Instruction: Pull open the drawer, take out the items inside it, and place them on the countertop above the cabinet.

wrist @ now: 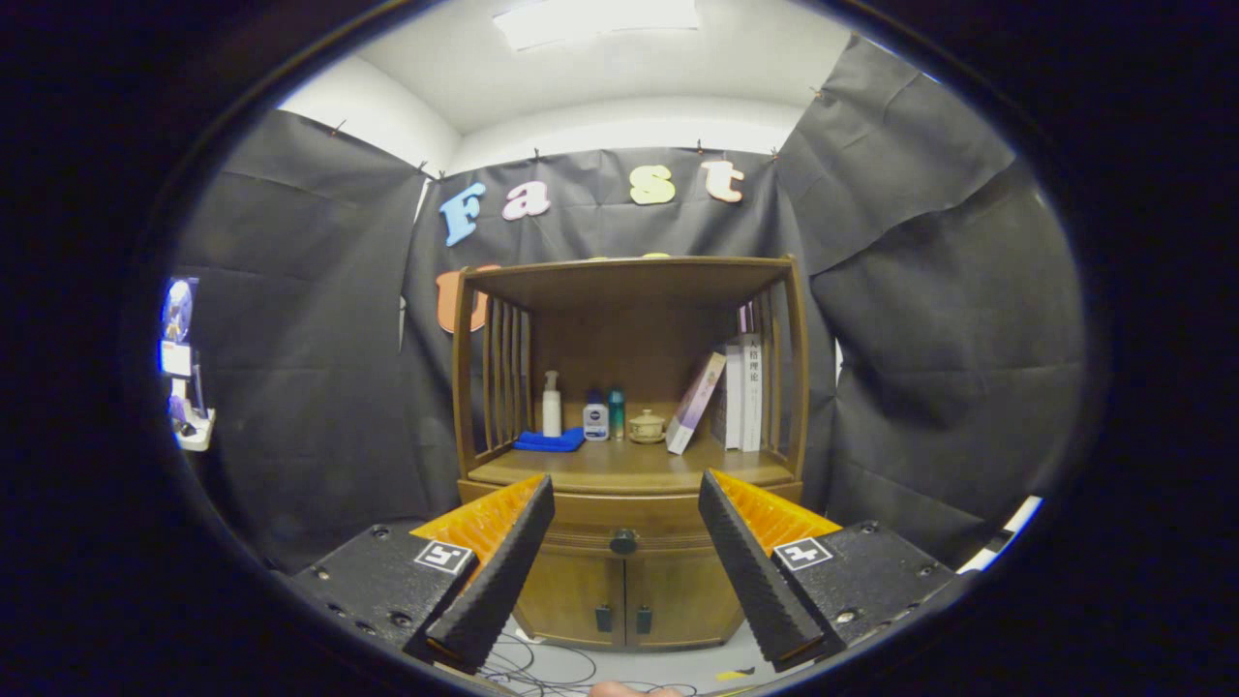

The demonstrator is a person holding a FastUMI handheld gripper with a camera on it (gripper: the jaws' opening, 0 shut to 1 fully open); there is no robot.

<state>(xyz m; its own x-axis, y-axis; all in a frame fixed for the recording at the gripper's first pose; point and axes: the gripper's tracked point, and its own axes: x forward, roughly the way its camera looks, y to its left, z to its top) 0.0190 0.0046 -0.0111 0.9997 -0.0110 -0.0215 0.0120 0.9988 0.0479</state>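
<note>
A brown wooden cabinet (627, 455) stands ahead against the booth's wall. Its drawer (624, 534) is shut, with a dark round knob (623, 541) at its middle, seen in the gap between my fingers. The countertop (629, 465) lies just above the drawer, under an open shelf frame. My gripper (626, 494) is open, its fingers spread wide and some way short of the cabinet, with nothing between them. What is inside the drawer is hidden.
On the countertop stand a folded blue cloth (549, 441), a white pump bottle (552, 404), two small bottles (605, 416), a small lidded pot (647, 426), a leaning book (695, 403) and upright books (743, 392). Two lower doors (624, 600) sit under the drawer. Cables (542, 668) lie on the floor.
</note>
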